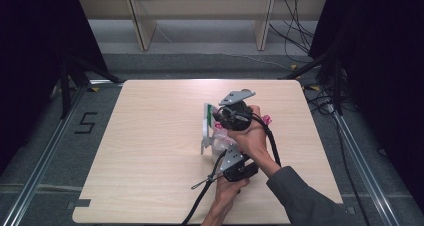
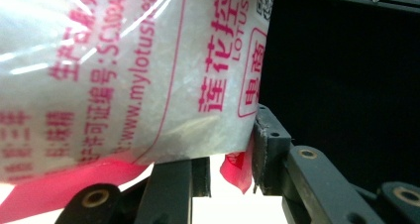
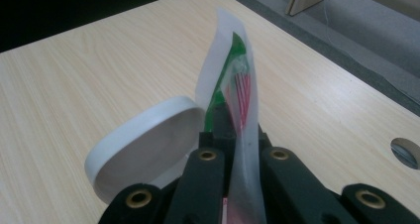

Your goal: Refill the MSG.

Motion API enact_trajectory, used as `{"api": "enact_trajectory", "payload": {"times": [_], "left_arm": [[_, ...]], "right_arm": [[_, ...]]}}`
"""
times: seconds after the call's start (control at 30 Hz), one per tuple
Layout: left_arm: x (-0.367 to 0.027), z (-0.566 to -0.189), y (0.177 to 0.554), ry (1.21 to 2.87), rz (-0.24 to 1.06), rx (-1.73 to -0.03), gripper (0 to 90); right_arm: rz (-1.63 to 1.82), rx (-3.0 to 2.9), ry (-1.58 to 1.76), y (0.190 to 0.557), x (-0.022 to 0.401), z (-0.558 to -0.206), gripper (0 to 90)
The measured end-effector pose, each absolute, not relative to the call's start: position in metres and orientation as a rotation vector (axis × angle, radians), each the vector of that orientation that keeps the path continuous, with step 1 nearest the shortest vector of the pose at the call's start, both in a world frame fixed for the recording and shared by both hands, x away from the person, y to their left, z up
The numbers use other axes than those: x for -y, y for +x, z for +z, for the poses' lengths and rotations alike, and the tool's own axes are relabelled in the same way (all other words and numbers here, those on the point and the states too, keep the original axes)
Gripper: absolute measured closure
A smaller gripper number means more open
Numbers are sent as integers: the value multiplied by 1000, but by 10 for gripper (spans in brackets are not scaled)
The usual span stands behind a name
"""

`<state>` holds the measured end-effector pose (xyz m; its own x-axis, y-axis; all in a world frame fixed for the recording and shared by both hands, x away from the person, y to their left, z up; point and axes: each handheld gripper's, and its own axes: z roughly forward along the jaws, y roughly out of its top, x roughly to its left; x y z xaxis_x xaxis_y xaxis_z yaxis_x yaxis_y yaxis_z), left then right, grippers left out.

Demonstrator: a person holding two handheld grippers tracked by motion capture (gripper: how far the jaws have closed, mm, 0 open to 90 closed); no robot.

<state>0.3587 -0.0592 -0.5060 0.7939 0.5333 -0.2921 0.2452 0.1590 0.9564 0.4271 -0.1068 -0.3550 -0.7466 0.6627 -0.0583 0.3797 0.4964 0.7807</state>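
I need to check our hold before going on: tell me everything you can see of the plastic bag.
The plastic bag is clear film with pink print and a pink bottom edge, filled with white granules. It is held above the table between both grippers: the left gripper clamps its lower edge, and the right gripper pinches its flat, green-and-red printed top strip, which stands upright. A white lid lies beside it.

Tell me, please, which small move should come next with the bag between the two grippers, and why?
Probably tip the bag slowly toward the white lid. The right gripper pinches its upper edge shut, and the left gripper clamps the bottom corner, so both ends look secure.
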Motion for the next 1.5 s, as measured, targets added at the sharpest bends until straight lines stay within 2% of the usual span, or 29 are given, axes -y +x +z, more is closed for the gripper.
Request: {"api": "enact_trajectory", "payload": {"times": [0.73,0.77,0.8,0.83,1.5], "left_arm": [[57,-504,357,1447,242,-687,720],[63,-504,357,1364,194,-688,720],[63,-504,357,1364,194,-688,720],[59,-505,359,1416,226,-674,720],[55,-504,358,1439,236,-692,721]], "right_arm": [[1130,-2380,833,427,104,-354,900],[1146,-2366,849,427,104,-355,900],[1146,-2366,849,427,104,-355,900],[1119,-2387,844,427,104,-355,900],[1119,-2379,816,427,101,-352,900]]}}
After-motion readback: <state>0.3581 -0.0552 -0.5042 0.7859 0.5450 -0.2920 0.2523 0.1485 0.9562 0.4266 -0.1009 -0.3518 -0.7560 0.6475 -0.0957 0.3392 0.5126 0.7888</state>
